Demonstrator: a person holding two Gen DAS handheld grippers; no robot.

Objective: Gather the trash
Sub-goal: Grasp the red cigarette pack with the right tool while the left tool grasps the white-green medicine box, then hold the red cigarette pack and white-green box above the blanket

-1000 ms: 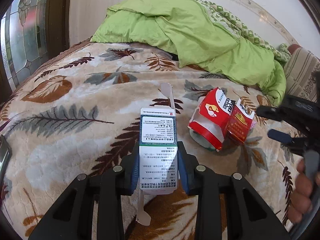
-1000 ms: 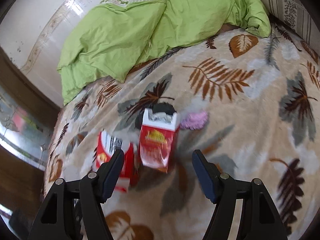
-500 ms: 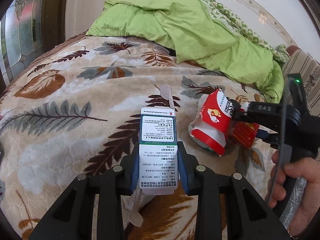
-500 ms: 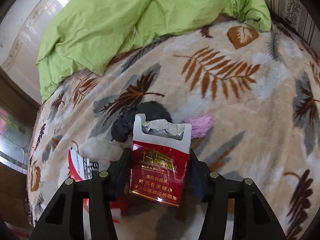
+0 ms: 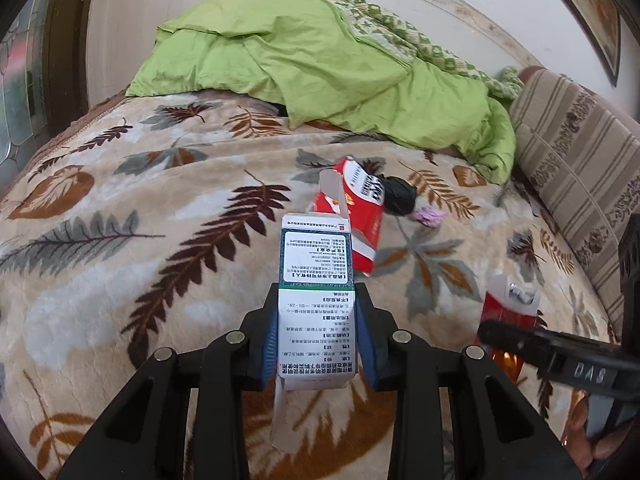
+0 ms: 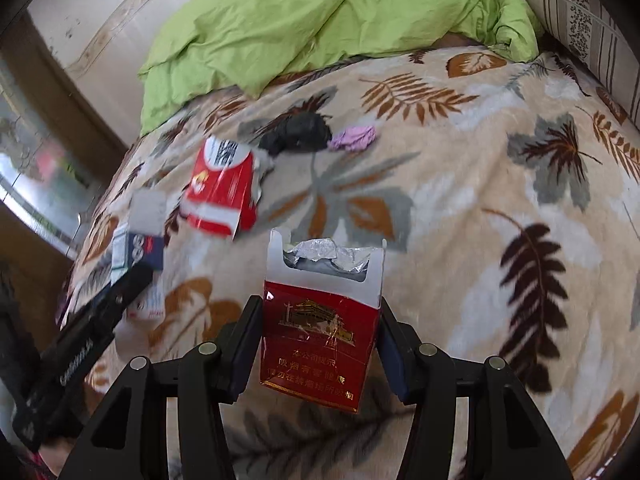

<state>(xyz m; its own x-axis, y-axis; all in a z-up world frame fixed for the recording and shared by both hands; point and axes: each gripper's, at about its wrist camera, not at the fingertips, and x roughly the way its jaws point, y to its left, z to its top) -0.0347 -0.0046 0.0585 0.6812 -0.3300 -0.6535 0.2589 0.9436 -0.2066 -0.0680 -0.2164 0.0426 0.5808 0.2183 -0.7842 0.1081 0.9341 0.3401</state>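
Observation:
My left gripper [image 5: 318, 332] is shut on a white and green medicine box [image 5: 316, 288], held above the leaf-pattern blanket. My right gripper [image 6: 320, 336] is shut on an open red cigarette pack [image 6: 320, 332] with foil at its top, lifted off the bed. The pack [image 5: 506, 312] and the right gripper also show at the right of the left wrist view. A red and white carton [image 5: 356, 216] [image 6: 222, 188], a black crumpled bag [image 5: 398, 196] [image 6: 298, 134] and a purple wad [image 5: 429, 217] [image 6: 354, 138] lie on the blanket.
A green quilt [image 5: 320, 64] is piled at the back of the bed. A striped pillow [image 5: 576, 168] lies along the right side. A wall and a stained-glass door [image 5: 24, 92] stand at the left. The blanket [image 6: 500, 200] covers the bed.
My right gripper closed on the red cigarette pack and lifted it away from the red carton, toward me. My left gripper kept holding the medicine box and shifted left.

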